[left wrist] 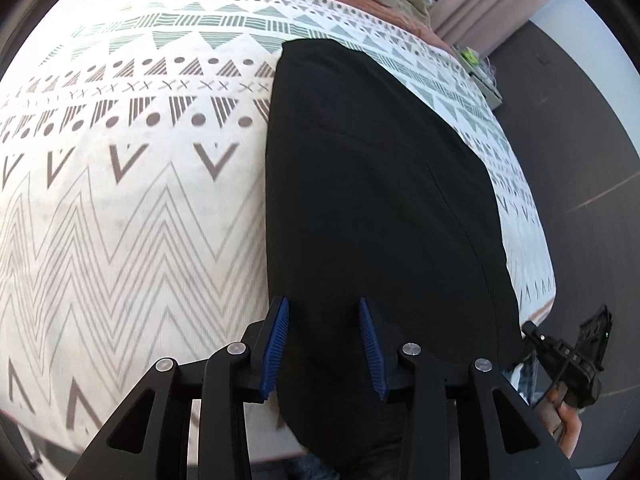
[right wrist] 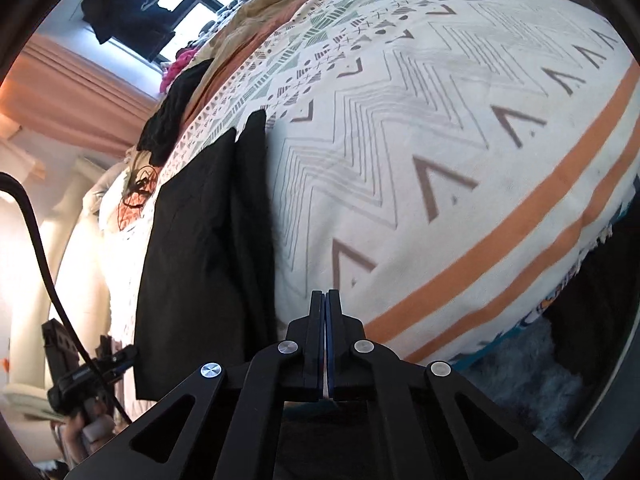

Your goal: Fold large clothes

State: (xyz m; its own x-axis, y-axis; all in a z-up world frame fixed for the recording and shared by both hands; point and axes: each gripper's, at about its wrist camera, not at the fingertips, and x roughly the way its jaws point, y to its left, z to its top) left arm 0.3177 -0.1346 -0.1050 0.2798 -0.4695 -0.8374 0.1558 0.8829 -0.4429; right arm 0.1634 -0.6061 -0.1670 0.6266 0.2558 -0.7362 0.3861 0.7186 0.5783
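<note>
The black garment (left wrist: 380, 200) lies flat on the patterned bedspread (left wrist: 140, 200) of the bed, already narrowed to a long strip. Its long axis runs from the near edge of the bed toward the far side, almost in line with the left gripper (left wrist: 325, 344). This gripper is spread, and its blue pads (left wrist: 276, 344) stand over the near end of the cloth without pinching it. The right gripper (right wrist: 325, 300) is pressed together and holds nothing; the garment (right wrist: 208, 240) lies to its left. The left gripper is therefore nearer, and the next fold probably carries the near end toward the far end.
</note>
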